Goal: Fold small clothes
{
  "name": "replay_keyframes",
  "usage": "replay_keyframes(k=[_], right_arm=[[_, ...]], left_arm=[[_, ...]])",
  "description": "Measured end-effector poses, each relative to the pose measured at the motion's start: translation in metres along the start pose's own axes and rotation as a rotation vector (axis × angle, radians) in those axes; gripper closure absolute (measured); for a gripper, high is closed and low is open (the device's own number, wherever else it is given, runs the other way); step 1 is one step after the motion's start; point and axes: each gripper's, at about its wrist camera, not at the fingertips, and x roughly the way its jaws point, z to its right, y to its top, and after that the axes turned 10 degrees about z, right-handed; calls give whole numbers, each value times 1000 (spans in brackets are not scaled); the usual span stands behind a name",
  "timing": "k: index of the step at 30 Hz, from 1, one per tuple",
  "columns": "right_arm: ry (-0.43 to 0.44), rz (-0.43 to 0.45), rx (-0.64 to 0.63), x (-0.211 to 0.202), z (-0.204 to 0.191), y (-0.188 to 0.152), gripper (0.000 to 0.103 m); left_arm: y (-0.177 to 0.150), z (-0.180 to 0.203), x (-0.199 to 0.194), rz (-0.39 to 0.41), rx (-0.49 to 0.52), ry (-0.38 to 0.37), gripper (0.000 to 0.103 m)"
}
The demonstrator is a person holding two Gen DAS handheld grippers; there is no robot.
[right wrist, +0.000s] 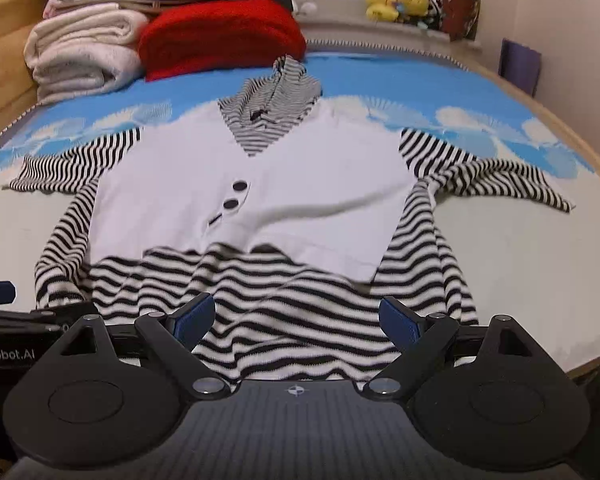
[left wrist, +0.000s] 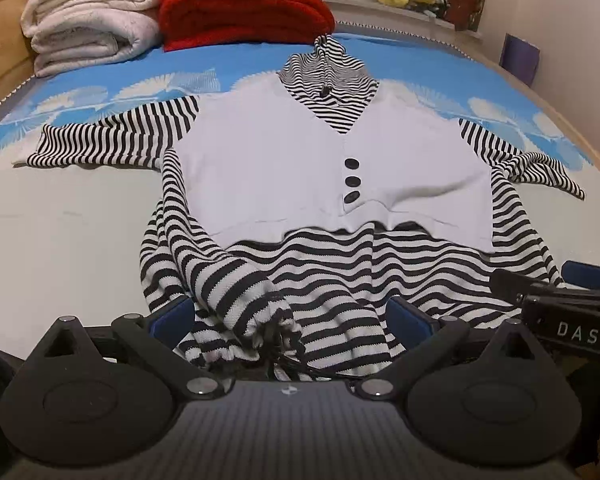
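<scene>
- Blue-and-white patterned bedding covers the bed [left wrist: 60,220], which fills both views.
- Striped black-and-white top [left wrist: 300,168] with a plain white vest panel lies flat, front up, in the middle of the bed, hood pointing away from the cameras and both sleeves spread out to the sides.
- Cream folded blankets [left wrist: 88,24] sit stacked at the far left of the bed, touching a folded red blanket [left wrist: 244,4] beside them.
- Yellow plush toys [right wrist: 396,2] rest on a ledge beyond the bed.
- Left gripper [left wrist: 292,318] sits at the near left part of the hem, its blue-padded fingers spread wide; a bunched fold of striped fabric rises between them, not pinched.
- Right gripper [right wrist: 298,320] sits at the near right part of the hem, fingers likewise spread wide over flat striped fabric, gripping nothing.
- Three dark buttons [left wrist: 352,180] run down the centre of the white panel; in the right wrist view the lowest is seen edge-on.
</scene>
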Motion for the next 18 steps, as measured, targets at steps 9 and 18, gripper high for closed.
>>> replay_keyframes(k=[9,18], right_arm=[[-3,-22,20,1,4,0,13],[-16,-13,20,1,3,2,13]], left_arm=[[-1,3,3,-27,-2,-7,1],[-1,3,3,-28,-4,-8,1]])
